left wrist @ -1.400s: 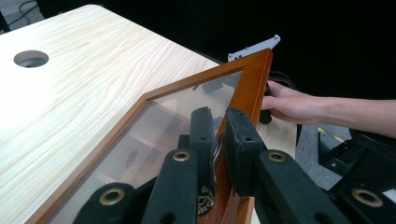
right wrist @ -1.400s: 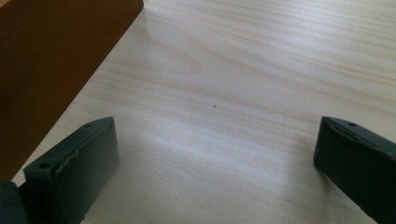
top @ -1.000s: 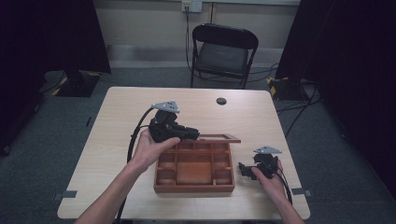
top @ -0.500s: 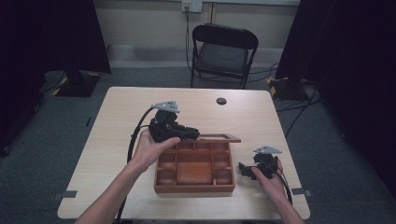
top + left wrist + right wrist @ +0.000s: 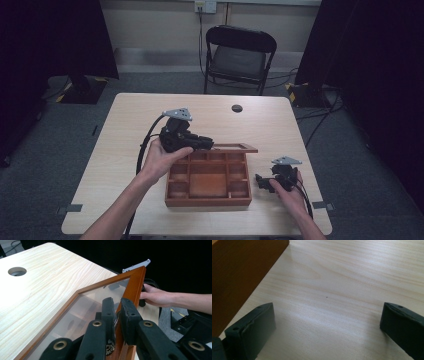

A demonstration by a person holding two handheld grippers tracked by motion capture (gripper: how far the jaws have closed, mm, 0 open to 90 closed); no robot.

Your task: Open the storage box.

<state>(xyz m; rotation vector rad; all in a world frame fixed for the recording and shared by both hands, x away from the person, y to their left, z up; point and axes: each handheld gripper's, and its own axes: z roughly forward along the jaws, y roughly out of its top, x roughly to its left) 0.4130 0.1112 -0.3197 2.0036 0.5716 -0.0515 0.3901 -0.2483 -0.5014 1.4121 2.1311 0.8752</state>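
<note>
High view: wooden compartment box (image 5: pixel 208 181) near table (image 5: pixel 125 130) front edge, glass-paned lid (image 5: pixel 235 148) raised at its far side; left gripper (image 5: pixel 206 144) at the lid.

Left gripper view: jaws pinch the lid's frame (image 5: pixel 132 287); box interior blurred through glass.

Right gripper view: right gripper (image 5: pixel 327 325) jaws spread over bare table, box wall (image 5: pixel 239 272) cut off at left.

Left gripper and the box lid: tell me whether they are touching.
Touching. The left gripper view shows the left gripper with both jaws closed on the wooden frame of the lid, no gap between pads and frame.
</note>
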